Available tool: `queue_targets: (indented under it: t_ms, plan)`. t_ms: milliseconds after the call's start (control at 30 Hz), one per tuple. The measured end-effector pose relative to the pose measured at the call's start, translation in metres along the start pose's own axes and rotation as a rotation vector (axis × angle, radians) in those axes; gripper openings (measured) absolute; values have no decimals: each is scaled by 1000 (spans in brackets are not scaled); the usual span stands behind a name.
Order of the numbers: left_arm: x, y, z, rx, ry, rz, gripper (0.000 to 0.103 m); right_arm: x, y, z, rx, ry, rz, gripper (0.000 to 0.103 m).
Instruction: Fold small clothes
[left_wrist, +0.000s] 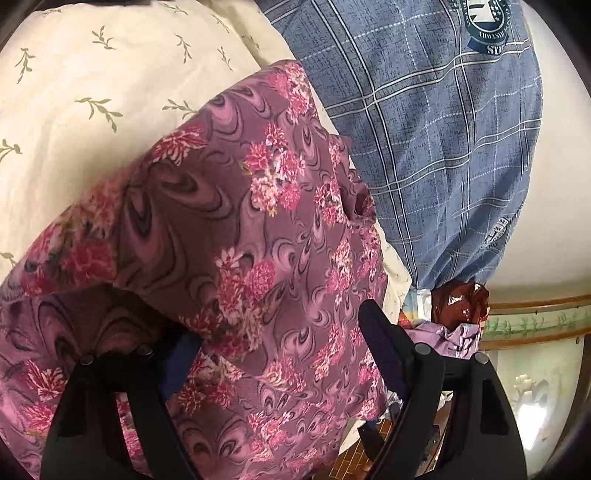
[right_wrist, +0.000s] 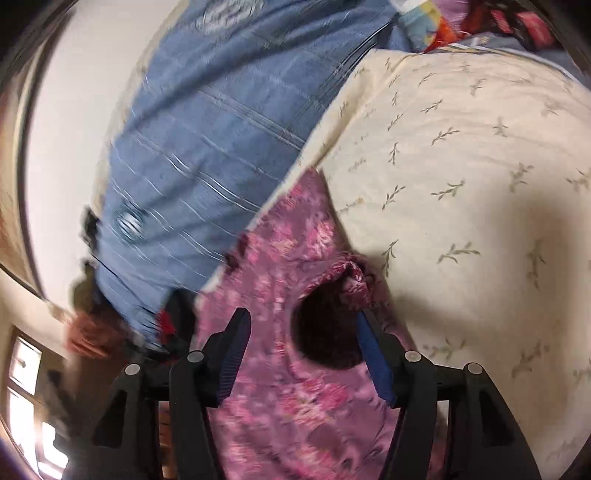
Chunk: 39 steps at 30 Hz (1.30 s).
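Cream bedding (left_wrist: 110, 140): the broadest surface, sprigged with small leaves; it filled the left wrist view from nine to twelve o'clock and lay open and uncluttered at three o'clock in the right wrist view (right_wrist: 480, 184).
Blue checked cloth (left_wrist: 443, 147): ran from twelve toward four o'clock, its long edge meeting the cream bedding; in the right wrist view (right_wrist: 207, 129) it was blurred.
Purple floral garment (left_wrist: 258, 258): lay on the cream bedding, its far corner at twelve o'clock just beside the blue cloth's edge; one hem sagged over the left claw's left finger. In the right wrist view (right_wrist: 288, 387) a dark round opening sat in it, with a bunched edge above.
Left gripper (left_wrist: 280, 332): jaws spread wide, garment draped between them, pads not pinching it.
Right gripper (right_wrist: 299, 354): jaws parted, cloth lying between; the right pad seemed to touch the opening's rim, no pinch.
Brown glossy bundle (left_wrist: 461, 299): at four o'clock, past the bedding's edge.
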<state>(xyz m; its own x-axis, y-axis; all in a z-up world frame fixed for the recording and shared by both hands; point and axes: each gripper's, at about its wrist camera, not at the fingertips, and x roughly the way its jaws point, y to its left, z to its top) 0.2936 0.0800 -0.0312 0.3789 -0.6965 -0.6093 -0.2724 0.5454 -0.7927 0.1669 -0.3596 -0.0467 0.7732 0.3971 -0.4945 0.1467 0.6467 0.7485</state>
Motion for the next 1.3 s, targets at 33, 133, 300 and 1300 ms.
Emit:
queue_targets:
  t_ms: [33, 133, 300, 1300]
  plan:
    - [0, -2, 0, 10, -11, 7, 76, 6, 2, 1, -15, -2, -11, 61]
    - [0, -8, 5, 41, -14, 32, 4, 40, 15, 9, -100, 55, -107, 1]
    - [-48, -28, 19, 65, -167, -70, 3, 42, 84, 51, -253, -52, -40, 2]
    - [-17, 5, -4, 152, -56, 85, 36, 107, 48, 80, -269, 33, -164, 2]
